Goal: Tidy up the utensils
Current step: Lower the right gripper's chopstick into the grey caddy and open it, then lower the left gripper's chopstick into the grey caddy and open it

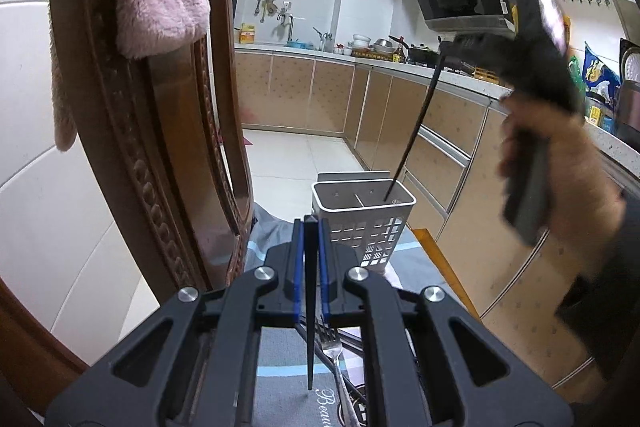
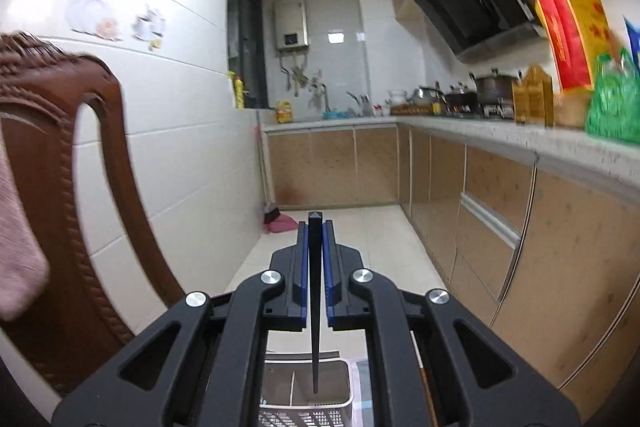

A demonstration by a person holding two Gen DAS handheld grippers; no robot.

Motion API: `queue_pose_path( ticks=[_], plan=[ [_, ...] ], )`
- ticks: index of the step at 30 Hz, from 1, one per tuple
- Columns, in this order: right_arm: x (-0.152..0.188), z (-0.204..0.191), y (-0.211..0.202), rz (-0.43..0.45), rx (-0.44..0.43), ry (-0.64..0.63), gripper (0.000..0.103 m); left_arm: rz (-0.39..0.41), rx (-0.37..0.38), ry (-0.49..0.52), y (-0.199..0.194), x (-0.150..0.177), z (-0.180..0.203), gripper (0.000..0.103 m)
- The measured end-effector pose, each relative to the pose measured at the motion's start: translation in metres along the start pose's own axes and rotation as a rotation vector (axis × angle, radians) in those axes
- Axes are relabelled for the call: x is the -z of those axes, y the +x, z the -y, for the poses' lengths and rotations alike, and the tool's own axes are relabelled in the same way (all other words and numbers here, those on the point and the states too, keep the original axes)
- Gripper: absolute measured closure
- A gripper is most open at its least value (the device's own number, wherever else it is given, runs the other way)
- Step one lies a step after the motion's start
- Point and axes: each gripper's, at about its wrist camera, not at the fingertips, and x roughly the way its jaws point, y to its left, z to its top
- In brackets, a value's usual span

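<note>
2 black chopsticks, 1 pinched in each claw: your right gripper (image 2: 315, 255) lowers its chopstick (image 1: 416, 119) tip-first into the white holder (image 1: 362, 211); your left gripper (image 1: 311, 251) clamps another (image 1: 310, 327). Thin, stiff, slick; grip mid-shaft.

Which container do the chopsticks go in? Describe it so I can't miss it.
Find the carved wooden chair with a pink towel; just right of its base stands the white utensil holder. It is a perforated, open-topped box with an inner divider, and the right gripper's black chopstick already dips in.
</note>
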Motion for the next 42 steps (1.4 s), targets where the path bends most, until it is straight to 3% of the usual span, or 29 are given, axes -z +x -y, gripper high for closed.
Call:
queue_pose_path(
  ticks=[11,15,17,18,20,23,26,31,36,39,42],
  plan=[
    [0.073,0.037,0.053,-0.111,0.013,0.181,0.096,-0.003,0.005,0.002,0.002,-0.001,0.001,0.096],
    [0.083,0.05,0.05,-0.153,-0.048,0.24,0.088,-0.008,0.001,0.007,0.005,0.0,0.004,0.096],
    [0.087,0.055,0.038,-0.159,-0.084,0.231,0.079,-0.01,0.003,0.006,0.006,0.0,0.004,0.096],
    [0.089,0.058,0.029,-0.151,-0.1,0.228,0.062,-0.01,0.003,0.008,0.006,0.0,0.005,0.096],
    [0.094,0.067,0.006,-0.133,-0.113,0.238,0.041,-0.011,0.001,0.014,0.007,0.0,0.006,0.096],
    [0.104,0.083,-0.037,-0.118,-0.152,0.256,0.041,-0.009,-0.004,0.02,0.007,0.0,0.007,0.096],
    [0.122,0.087,-0.082,-0.145,-0.118,0.196,0.04,-0.012,-0.008,0.025,0.008,0.002,0.01,0.096],
    [0.18,0.079,-0.128,-0.295,-0.078,0.085,0.029,-0.012,-0.017,0.028,0.001,-0.002,0.01,0.096],
    [0.196,0.077,-0.123,-0.334,-0.096,0.063,0.029,0.017,-0.016,-0.029,-0.008,-0.029,0.009,0.096],
    [0.192,0.088,-0.123,-0.314,-0.102,0.083,0.029,0.051,-0.005,-0.055,-0.012,-0.063,0.016,0.096],
    [0.188,0.095,-0.12,-0.317,-0.107,0.109,0.029,0.137,-0.031,-0.036,-0.016,-0.113,0.032,0.096]
  ],
)
